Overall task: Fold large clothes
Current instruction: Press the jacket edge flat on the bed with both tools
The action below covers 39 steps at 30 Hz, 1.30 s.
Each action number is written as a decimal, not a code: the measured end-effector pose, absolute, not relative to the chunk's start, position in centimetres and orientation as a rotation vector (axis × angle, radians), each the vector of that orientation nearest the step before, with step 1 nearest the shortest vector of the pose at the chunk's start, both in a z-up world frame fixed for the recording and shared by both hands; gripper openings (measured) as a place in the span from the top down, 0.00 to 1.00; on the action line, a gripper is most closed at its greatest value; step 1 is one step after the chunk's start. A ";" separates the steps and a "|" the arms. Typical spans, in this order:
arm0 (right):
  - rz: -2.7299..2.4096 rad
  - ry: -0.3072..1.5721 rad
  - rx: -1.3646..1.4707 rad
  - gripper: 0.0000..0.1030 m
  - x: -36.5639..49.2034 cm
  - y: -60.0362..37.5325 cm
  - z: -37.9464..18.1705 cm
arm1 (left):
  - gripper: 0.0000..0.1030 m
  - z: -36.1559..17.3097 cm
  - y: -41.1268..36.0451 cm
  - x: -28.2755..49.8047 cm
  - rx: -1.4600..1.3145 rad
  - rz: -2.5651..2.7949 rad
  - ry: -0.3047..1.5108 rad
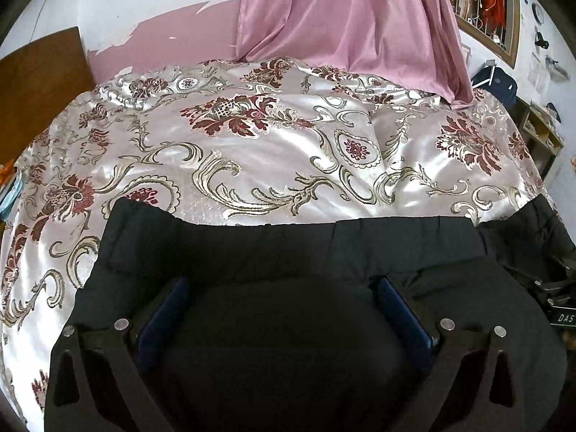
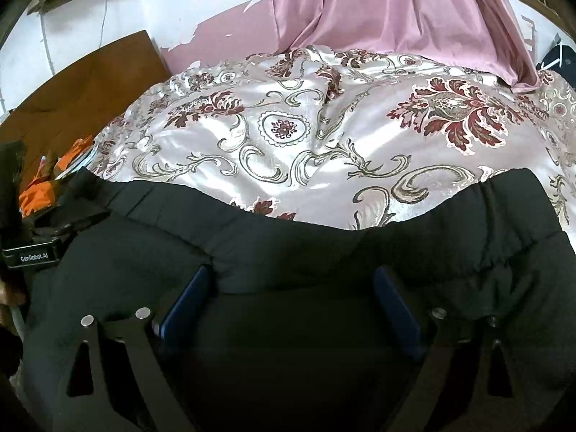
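Under and between both grippers a black garment (image 1: 280, 324) is spread on a bed, over a shiny cream bedspread (image 1: 252, 165) patterned with dark red flowers and grey-gold scrolls. Its long axis runs from side to side across both views, and its far edge is seen as a nearly straight line ahead of the fingertips, with bare bedspread beyond it.

The left gripper (image 1: 283, 289) is held with its blue-padded fingers (image 1: 169, 309) wide apart. Black cloth fills the gap between them, but nothing is seen pinched; whether the pads touch the cloth cannot be told. The right gripper (image 2: 291, 280) is likewise spread wide over the garment (image 2: 288, 324), its blue fingers (image 2: 187, 298) on either side of a soft mound of cloth, with no grip visible.

Ahead of both tools, beyond the bedspread (image 2: 252, 151), a pink curtain (image 1: 349, 14) hangs down onto the far side of the bed.

Only the left view shows, at its right edge, the other tool's body and, further off, a barred window (image 1: 486, 3) and a shelf (image 1: 540, 133). Only the right view shows, at its left edge, a label reading GenRobot.AI (image 2: 32, 257), orange cloth (image 2: 54, 176) and more of a brown board (image 2: 82, 90). A gathered band along the garment's right far edge is seen most clearly in the right view.
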State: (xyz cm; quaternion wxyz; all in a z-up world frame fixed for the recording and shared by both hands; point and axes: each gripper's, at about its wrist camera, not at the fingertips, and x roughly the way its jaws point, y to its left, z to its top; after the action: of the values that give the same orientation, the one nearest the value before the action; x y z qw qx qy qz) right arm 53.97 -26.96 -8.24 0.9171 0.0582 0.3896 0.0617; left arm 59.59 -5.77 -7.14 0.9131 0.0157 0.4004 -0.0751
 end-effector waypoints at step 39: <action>0.054 0.718 0.049 0.13 53.1 -26.7 -8.4 | 0.00 -7.3 -5.4 58.4 0.014 -0.176 0.721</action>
State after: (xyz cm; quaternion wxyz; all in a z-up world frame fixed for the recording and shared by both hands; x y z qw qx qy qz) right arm 53.12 -26.67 -8.42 0.9356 0.0240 0.3512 0.0262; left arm 58.36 -5.44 -7.28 0.9319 0.0070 0.3525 -0.0858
